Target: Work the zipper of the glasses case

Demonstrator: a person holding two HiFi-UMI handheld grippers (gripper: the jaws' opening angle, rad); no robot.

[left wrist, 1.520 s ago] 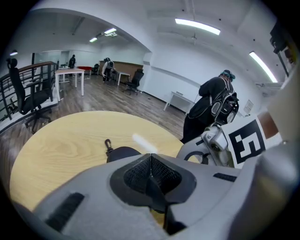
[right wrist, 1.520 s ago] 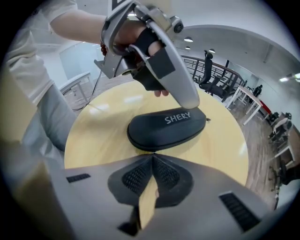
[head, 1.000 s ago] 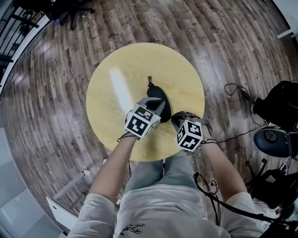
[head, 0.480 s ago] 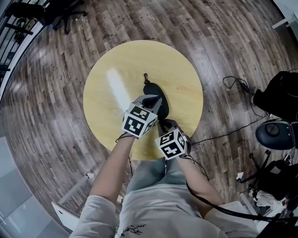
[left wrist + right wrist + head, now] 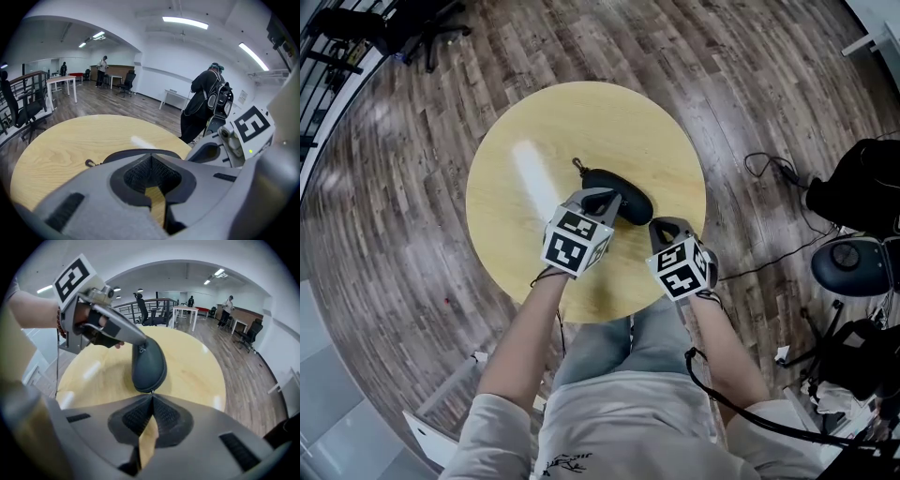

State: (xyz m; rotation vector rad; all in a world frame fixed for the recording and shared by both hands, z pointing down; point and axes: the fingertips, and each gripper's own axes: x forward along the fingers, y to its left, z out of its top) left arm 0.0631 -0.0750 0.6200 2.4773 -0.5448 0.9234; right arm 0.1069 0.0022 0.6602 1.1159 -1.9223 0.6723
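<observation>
Right gripper view showed me my right gripper (image 5: 152,397) nearest, fingers clenched, apparently on the zipper pull (image 5: 151,391) of the glasses case (image 5: 149,364). Beyond, the left gripper (image 5: 150,159) grasped the case's far end on the round counter (image 5: 201,371).

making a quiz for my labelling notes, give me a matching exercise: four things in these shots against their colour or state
1 glasses case
2 table
3 left gripper
4 right gripper

a round, pale yellow wood
b jaws together, tip at the case's right end
c dark, lying on the table
d jaws together, tip on the case's top

Pairs: 1-c, 2-a, 3-d, 4-b
</observation>
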